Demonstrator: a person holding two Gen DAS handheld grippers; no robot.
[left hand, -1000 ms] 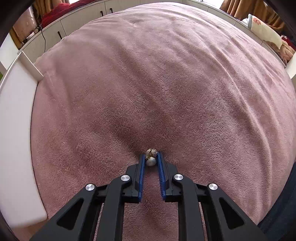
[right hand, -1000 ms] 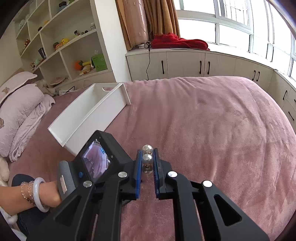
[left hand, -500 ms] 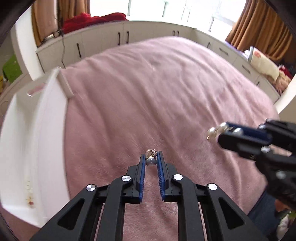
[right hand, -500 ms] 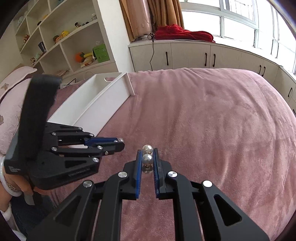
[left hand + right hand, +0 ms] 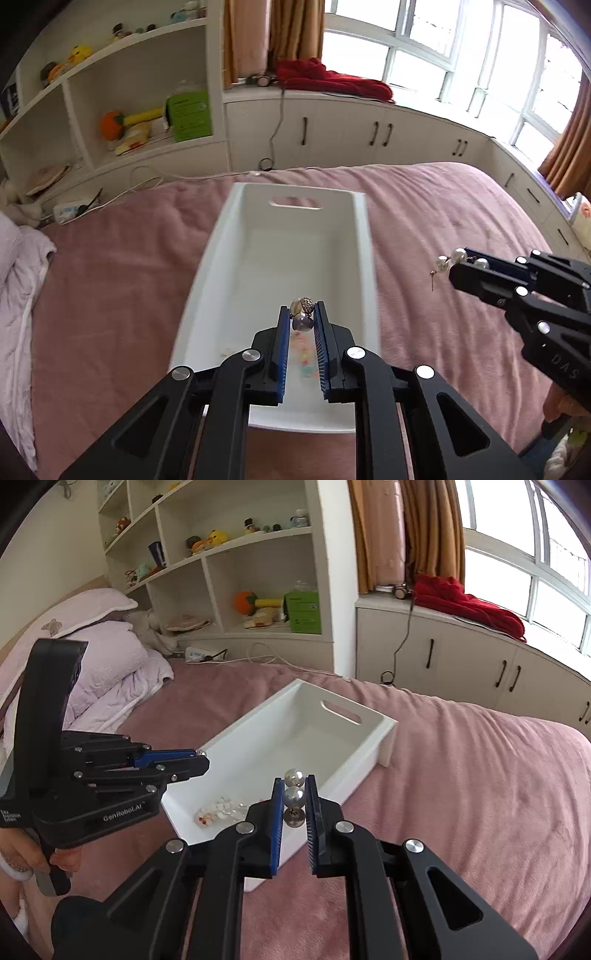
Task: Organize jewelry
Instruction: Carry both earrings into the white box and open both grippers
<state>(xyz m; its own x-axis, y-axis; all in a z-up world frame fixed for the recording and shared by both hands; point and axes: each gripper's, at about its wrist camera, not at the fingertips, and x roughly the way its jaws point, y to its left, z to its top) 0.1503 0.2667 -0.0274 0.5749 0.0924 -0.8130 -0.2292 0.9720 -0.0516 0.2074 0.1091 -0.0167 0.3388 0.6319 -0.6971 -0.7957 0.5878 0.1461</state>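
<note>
Blue-padded fingers of the left gripper (image 5: 302,321) are clamped on a small earring (image 5: 302,314), a sparkly bead above a greyish pearl, held over the near end of the white tray (image 5: 364,236). Just below them, a few pieces of jewelry (image 5: 304,356) already lie on the tray floor. Off to the right, over the pink bed (image 5: 443,206), the right gripper (image 5: 295,801) is closed on a pearl earring (image 5: 294,797), with the tray just ahead of its fingers. Judging by this, the step in hand is carrying both pieces to the tray. Next, the left fingers need to open over the tray; the right must first get above it.
</note>
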